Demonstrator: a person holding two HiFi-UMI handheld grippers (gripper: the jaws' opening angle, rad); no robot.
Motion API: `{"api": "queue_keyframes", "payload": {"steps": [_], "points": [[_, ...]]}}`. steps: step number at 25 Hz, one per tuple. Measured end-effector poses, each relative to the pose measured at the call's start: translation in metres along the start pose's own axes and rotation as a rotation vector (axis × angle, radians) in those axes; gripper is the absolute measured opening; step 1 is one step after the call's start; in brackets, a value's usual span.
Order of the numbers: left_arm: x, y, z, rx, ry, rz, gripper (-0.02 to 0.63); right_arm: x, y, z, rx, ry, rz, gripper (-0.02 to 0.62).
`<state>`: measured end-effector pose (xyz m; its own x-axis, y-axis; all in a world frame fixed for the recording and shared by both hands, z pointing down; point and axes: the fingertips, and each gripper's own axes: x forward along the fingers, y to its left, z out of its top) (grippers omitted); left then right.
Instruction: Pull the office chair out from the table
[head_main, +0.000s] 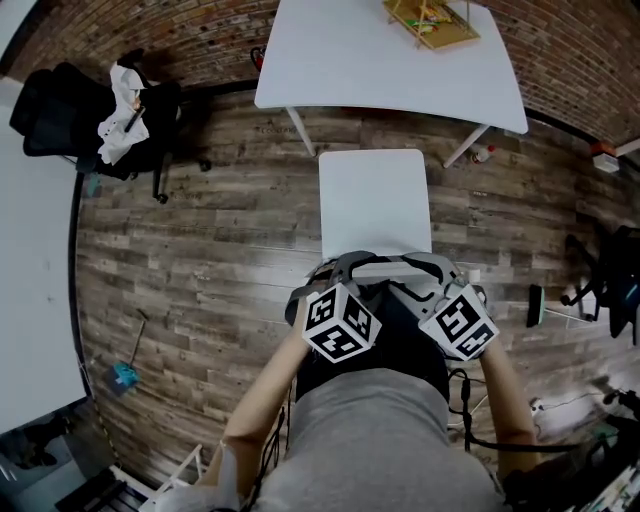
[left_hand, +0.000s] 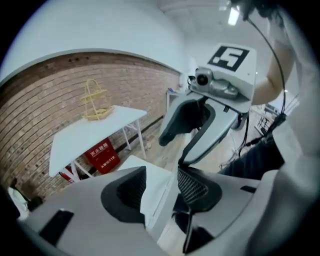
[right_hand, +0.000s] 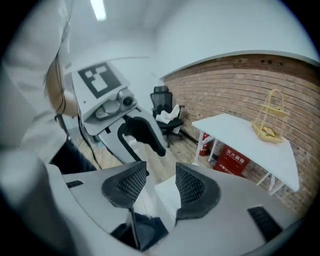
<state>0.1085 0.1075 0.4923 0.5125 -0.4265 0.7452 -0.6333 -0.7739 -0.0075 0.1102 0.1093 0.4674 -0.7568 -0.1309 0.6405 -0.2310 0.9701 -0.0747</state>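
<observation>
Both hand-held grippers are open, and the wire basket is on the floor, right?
No: the wire basket stands on the white table, not the floor, as the head view shows. The left hand-held gripper and the right hand-held gripper are open.

The grey-and-white two-jaw left gripper and the matching right gripper are held side by side (both tipped downward). Both jaw pairs are spread apart, with nothing clamped.

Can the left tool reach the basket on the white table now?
Probably not: the white chair stands between the left tool and the table, and the basket sits at its far side.
</observation>
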Motion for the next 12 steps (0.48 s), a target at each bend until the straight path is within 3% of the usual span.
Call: {"api": "queue_keyframes", "payload": {"steps": [3, 6, 9, 12], "points": [[-0.031, 0.027, 0.032, -0.099, -0.153, 0.070, 0.204, -0.022, -0.027, 0.034, 0.111, -0.158, -0.069, 0.158], [-0.066, 0.059, 0.064, -0.140, -0.299, 0.214, 0.161, -0.048, -0.059, 0.073, 0.184, -0.344, -0.246, 0.040], [-0.105, 0.086, 0.093, -0.175, -0.467, 0.387, 0.058, -0.068, -0.077, 0.102, 0.285, -0.507, -0.380, 0.025], [-0.137, 0.102, 0.109, -0.251, -0.595, 0.496, 0.028, -0.076, -0.078, 0.119, 0.316, -0.577, -0.469, 0.020]]}}
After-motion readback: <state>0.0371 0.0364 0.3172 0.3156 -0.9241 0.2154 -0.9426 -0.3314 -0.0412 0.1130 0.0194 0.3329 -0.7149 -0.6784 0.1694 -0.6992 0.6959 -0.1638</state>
